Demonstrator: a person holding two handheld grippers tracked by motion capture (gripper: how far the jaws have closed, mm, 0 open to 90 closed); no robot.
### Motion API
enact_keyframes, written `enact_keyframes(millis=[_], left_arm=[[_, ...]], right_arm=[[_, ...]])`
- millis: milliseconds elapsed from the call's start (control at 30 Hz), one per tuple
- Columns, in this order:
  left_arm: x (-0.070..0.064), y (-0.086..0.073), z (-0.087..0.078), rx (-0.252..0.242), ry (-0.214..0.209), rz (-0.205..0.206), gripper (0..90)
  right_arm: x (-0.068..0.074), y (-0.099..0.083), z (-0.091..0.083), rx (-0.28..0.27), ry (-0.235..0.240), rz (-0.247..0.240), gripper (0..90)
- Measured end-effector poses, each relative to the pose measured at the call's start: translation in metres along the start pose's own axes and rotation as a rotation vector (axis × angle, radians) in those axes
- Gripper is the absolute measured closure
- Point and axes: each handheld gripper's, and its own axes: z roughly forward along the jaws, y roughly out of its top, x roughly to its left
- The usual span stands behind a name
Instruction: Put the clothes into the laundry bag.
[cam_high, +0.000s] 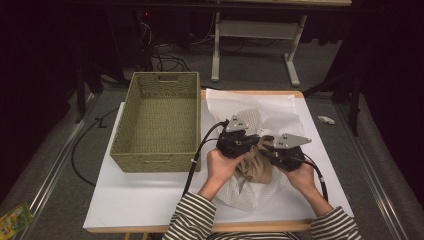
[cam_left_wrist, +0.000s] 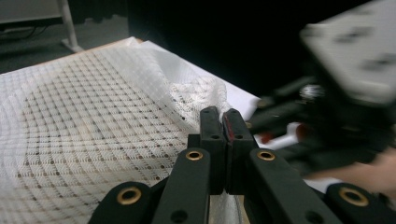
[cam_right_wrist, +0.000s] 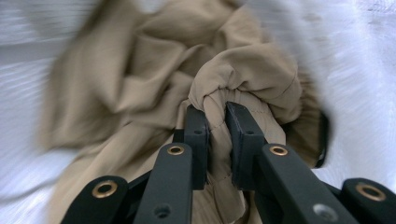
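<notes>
A white mesh laundry bag (cam_high: 260, 117) lies spread on the white table, right of a woven basket. A crumpled tan garment (cam_high: 256, 167) sits in the bag's mouth between my two grippers. My left gripper (cam_high: 239, 139) is shut on the edge of the mesh bag (cam_left_wrist: 107, 116), its jaws (cam_left_wrist: 223, 122) pressed together with thin mesh caught between them. My right gripper (cam_high: 286, 150) is shut on a bunched fold of the tan garment (cam_right_wrist: 243, 74), the fabric pinched between its jaws (cam_right_wrist: 217, 116). The other gripper (cam_left_wrist: 345, 93) shows blurred at the right of the left gripper view.
An empty olive woven basket (cam_high: 160, 120) stands at the table's left. The white tabletop (cam_high: 140, 195) is bare toward the front. A small white object (cam_high: 326, 119) lies on the floor to the right. A desk frame (cam_high: 260, 30) stands beyond the table.
</notes>
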Motion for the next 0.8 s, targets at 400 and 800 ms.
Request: enact_keyframes(millis=[400, 800], left_arm=[[0.013, -0.009, -0.006, 0.01, 0.045, -0.026, 89.2], [0.013, -0.009, 0.001, 0.032, 0.063, -0.017, 89.1]], right_arm=[[-0.028, -0.006, 0.005, 0.02, -0.147, 0.094, 51.0], [-0.003, -0.027, -0.044, -0.011, 0.014, 0.048, 41.3]])
